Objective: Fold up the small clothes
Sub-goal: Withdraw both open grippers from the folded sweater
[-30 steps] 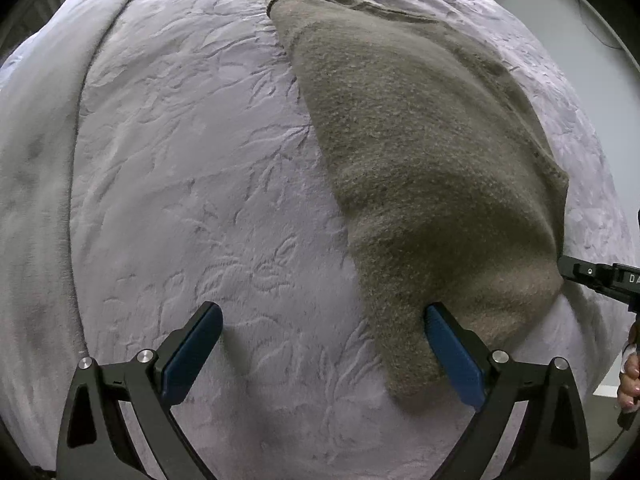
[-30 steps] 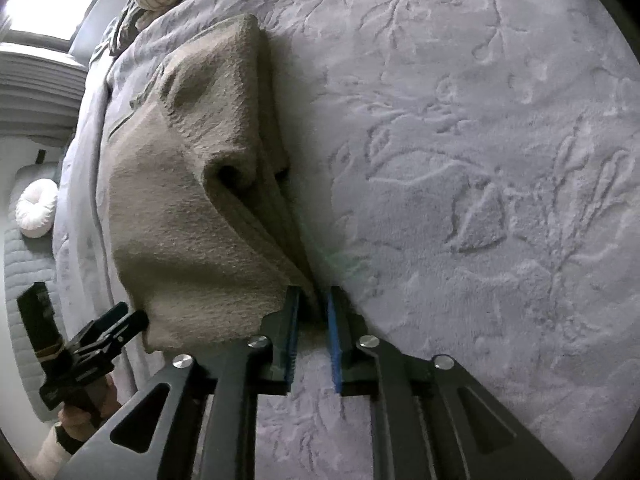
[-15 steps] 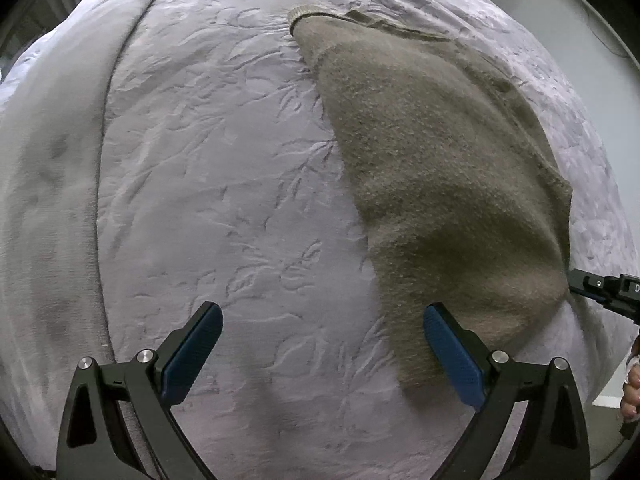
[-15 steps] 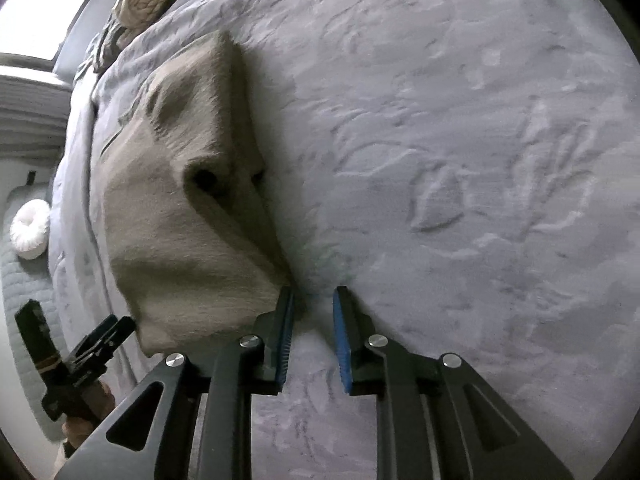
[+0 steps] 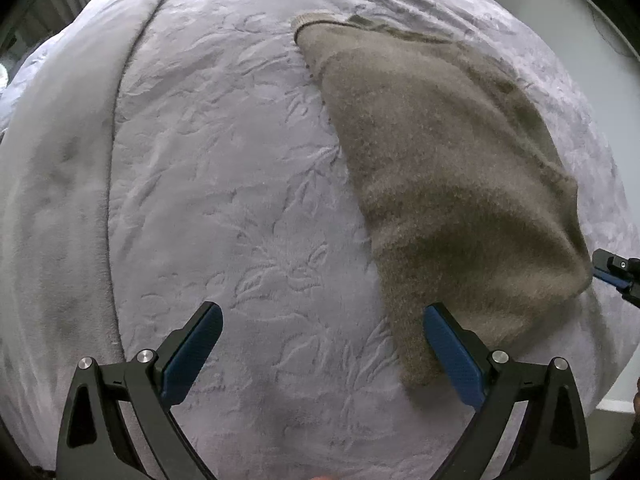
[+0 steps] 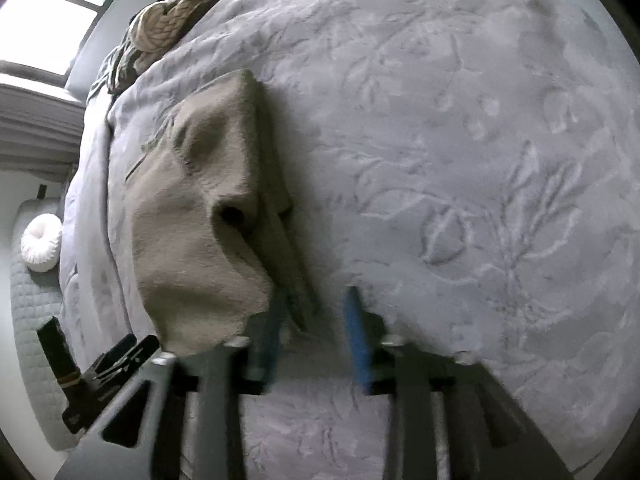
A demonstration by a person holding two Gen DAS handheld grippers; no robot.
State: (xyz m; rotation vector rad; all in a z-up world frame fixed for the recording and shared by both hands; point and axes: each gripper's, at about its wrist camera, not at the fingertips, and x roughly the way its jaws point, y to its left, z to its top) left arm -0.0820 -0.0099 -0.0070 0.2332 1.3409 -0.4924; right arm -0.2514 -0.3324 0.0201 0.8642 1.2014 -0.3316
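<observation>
A brown fleecy garment (image 5: 440,180) lies folded on the grey embossed bed cover (image 5: 240,200). My left gripper (image 5: 322,352) hangs open above the cover, and its right finger (image 5: 452,352) is over the garment's near corner without gripping it. In the right wrist view the garment (image 6: 200,240) lies to the left, with a thin under-layer tip reaching toward the gap of my right gripper (image 6: 314,336). That gripper's jaws are opening and blurred, and the pads (image 6: 360,336) press on nothing. Each gripper shows at the edge of the other's view: the right gripper (image 5: 616,272) and the left gripper (image 6: 100,372).
A cream cable-knit item (image 6: 172,20) lies at the far end of the bed. A smooth grey blanket (image 5: 52,200) runs along the left side. A white round cushion (image 6: 40,244) sits on a quilted surface beyond the bed's edge. Bare floor (image 5: 600,60) shows at the right.
The right gripper's jaws have parted from nearly shut on the garment's edge to well apart, letting it go, and the gripper has lifted slightly. The left gripper stays open and almost still.
</observation>
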